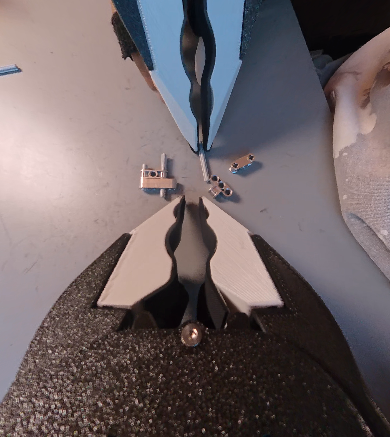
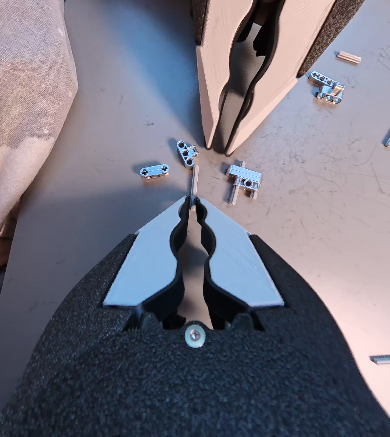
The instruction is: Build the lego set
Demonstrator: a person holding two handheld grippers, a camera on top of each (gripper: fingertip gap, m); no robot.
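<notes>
Two grippers face each other over my grey table [image 2: 307,236]. My right gripper [image 2: 191,199] is clenched on a thin grey axle [image 2: 195,179], pinched by one end so the free end points at the three-hole beam [image 2: 186,155], just short of it. My left gripper [image 1: 192,199] hovers with its fingers slightly parted and nothing between them, between that beam and the small assembly with two axles [image 1: 156,181]. A short two-hole link [image 1: 242,163] lies to the side, near a person's grey sleeve [image 1: 366,165]
</notes>
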